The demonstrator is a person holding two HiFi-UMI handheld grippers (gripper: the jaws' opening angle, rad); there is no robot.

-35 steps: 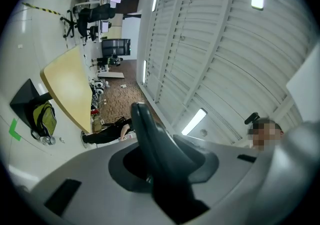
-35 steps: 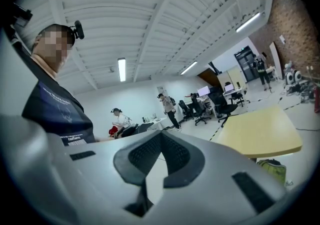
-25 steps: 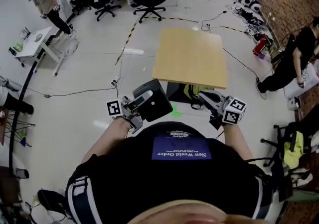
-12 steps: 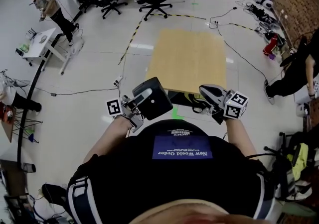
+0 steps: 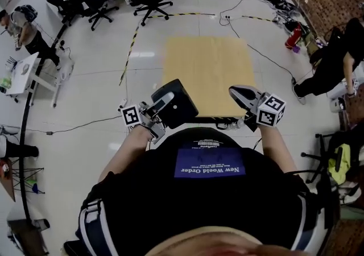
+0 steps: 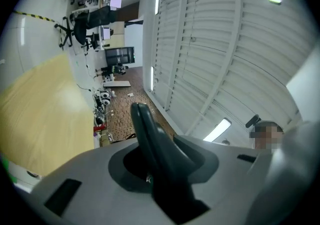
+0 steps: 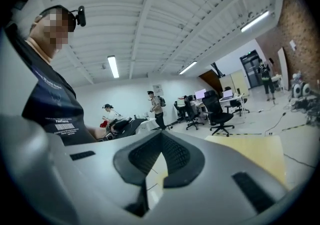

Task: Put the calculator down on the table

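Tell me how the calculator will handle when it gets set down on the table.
Probably stiff: the calculator juts flat past the left gripper without sagging. Likely light, since one edge grip holds it. Thin and flat, so on the table it should lie steady rather than roll.

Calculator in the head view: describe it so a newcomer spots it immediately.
Find the square light wooden table mid-floor; at its near left corner the left gripper is shut on the black flat rectangular calculator. It is the only dark slab there, held off the tabletop; the right gripper beside it holds nothing.
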